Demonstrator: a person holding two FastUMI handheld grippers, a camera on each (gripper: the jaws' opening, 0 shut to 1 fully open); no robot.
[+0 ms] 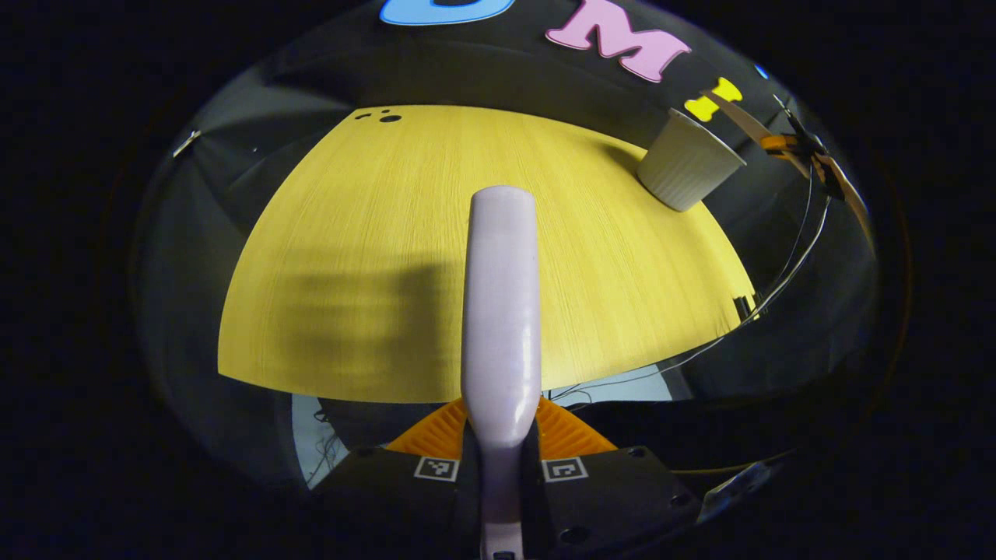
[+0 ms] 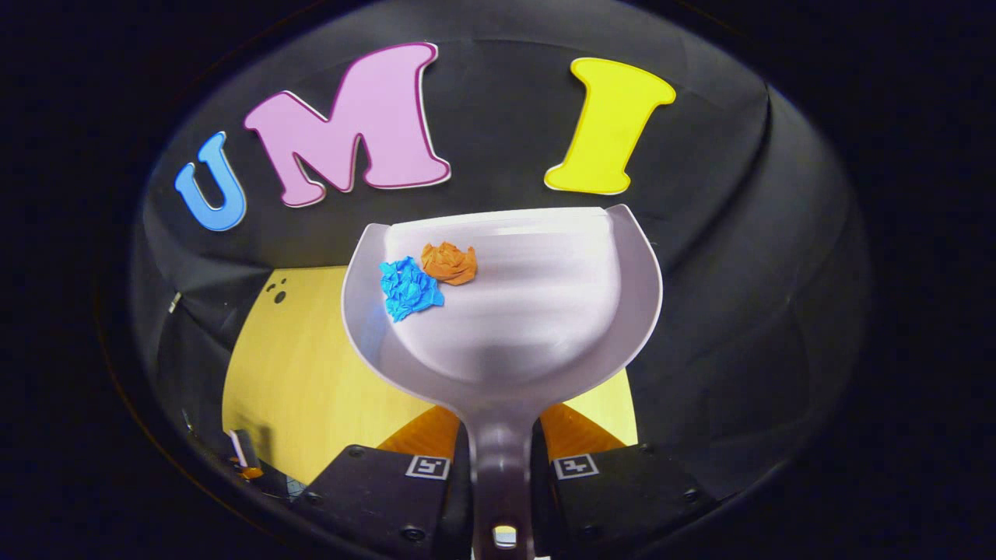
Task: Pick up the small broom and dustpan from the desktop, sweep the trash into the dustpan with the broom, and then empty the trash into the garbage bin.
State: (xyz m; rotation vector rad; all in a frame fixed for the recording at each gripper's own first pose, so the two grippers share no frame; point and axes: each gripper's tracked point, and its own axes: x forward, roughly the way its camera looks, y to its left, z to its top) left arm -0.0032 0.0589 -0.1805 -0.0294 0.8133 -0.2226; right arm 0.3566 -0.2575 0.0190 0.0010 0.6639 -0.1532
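The right gripper [image 2: 498, 467] clamps the handle of the pale lilac plastic dustpan [image 2: 513, 311]; the crumpled blue paper ball [image 2: 410, 288] and orange paper ball [image 2: 449, 262] sit at its ten o'clock edge. Tilting leftward risks spilling them before the ribbed white bin [image 1: 688, 161], at two o'clock on the yellow desktop [image 1: 350, 257]. The left gripper [image 1: 499, 459] grips the lilac broom handle [image 1: 502, 311].

Yellow wood-grain tabletop [image 1: 373, 257]; dark holes [image 1: 381, 117] near far edge; thin cables [image 1: 786, 272] off right side.

The dustpan [image 2: 506, 311] hangs above the worktop [image 2: 303, 365], two paper wads [image 2: 426, 276] touching each other inside it near its left wall. A cup [image 1: 686, 161] stands at the worktop's far right edge.
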